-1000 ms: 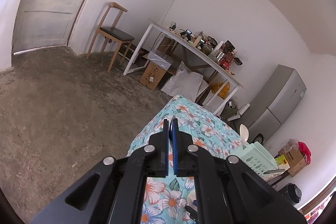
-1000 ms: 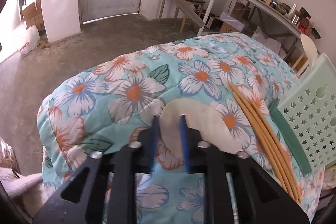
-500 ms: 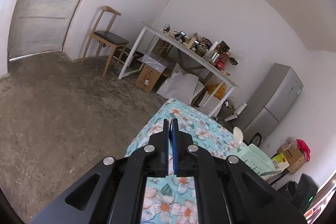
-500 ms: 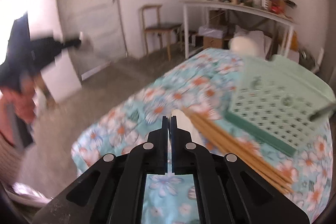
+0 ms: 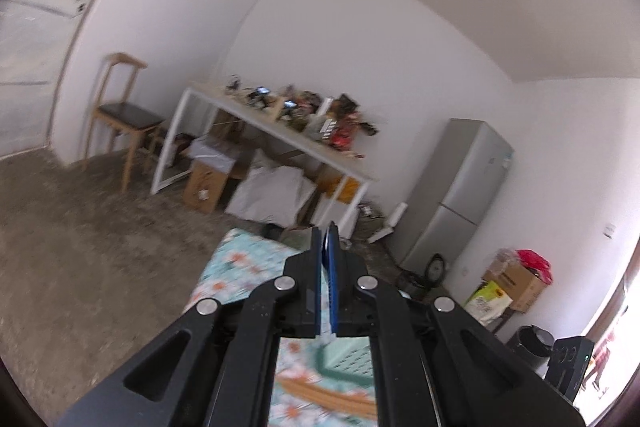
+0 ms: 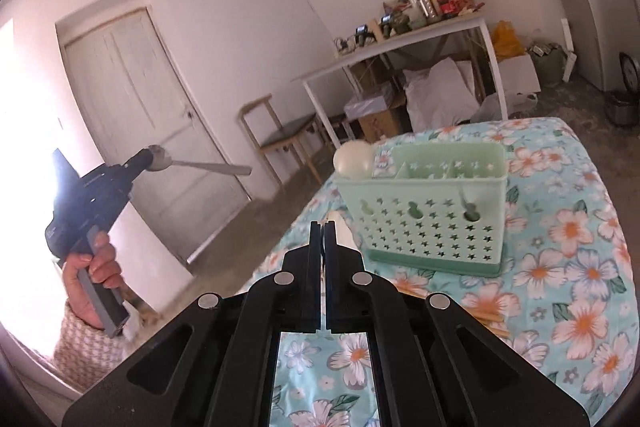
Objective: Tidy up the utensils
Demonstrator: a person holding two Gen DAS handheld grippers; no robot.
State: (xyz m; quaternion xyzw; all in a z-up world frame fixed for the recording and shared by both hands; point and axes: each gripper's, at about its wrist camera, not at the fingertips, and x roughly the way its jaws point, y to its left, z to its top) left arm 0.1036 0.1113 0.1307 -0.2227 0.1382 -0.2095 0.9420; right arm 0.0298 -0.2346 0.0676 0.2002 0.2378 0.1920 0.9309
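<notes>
My right gripper (image 6: 324, 225) is shut, and a corner of a white paddle (image 6: 344, 233) sticks out past its tips, lifted off the flowered cloth (image 6: 560, 227). Ahead stands a mint-green utensil caddy (image 6: 432, 211) with a round white spoon (image 6: 352, 158) upright in its left end. Wooden chopsticks (image 6: 490, 321) lie on the cloth to my right, partly under the gripper. At the far left a hand holds my left gripper (image 6: 150, 157), shut on the bowl of a metal spoon (image 6: 208, 166). In the left wrist view the left gripper (image 5: 326, 227) hides that spoon; the caddy (image 5: 348, 359) and chopsticks (image 5: 320, 393) show below.
A wooden chair (image 6: 276, 131) and a cluttered white table (image 6: 400, 43) with boxes and bags under it stand by the far wall. A grey fridge (image 5: 460, 195) is at the right. A closed door (image 6: 132, 87) is behind the left hand (image 6: 92, 267).
The right jaws closed on the white paddle, then the gripper rose, rolled and pulled back, bringing the caddy in front. The left gripper rose with the metal spoon, and the table sank in its view.
</notes>
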